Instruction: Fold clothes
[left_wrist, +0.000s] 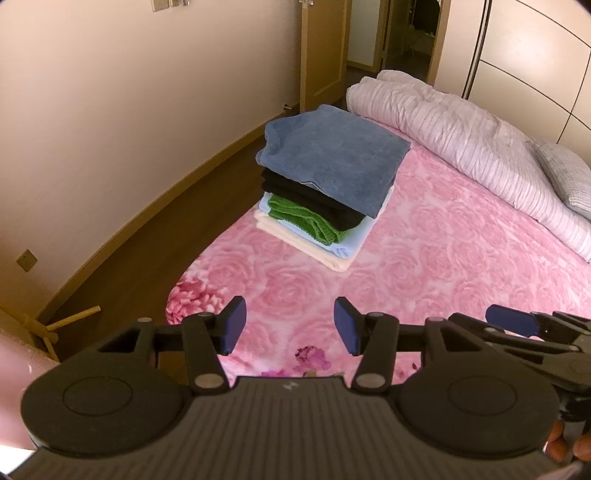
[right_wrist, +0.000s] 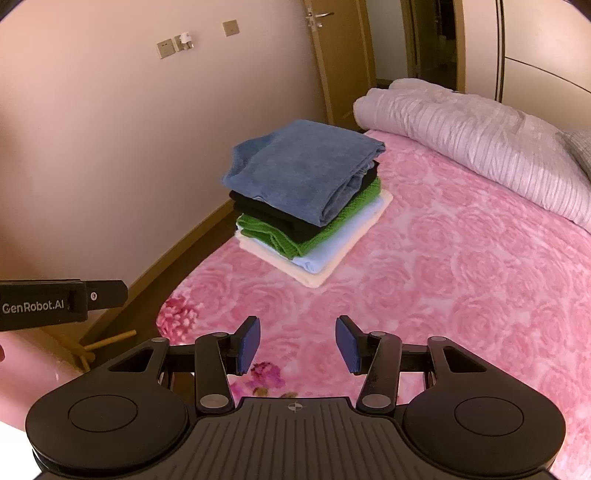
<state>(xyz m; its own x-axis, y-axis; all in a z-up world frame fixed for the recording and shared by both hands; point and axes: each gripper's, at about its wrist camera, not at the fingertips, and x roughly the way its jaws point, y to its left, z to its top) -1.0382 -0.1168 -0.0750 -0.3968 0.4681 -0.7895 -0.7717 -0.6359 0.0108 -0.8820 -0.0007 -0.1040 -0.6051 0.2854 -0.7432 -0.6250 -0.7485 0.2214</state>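
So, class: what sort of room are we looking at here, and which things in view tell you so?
Most likely a home bedroom: a bed with a pink rose blanket, a rolled quilt, and a wooden door.

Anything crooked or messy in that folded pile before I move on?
Slightly. The green knit sits askew in the stack, its rumpled edge poking out past the black layer. The blue top piece bulges loosely on its right fold. Nothing has slipped off.
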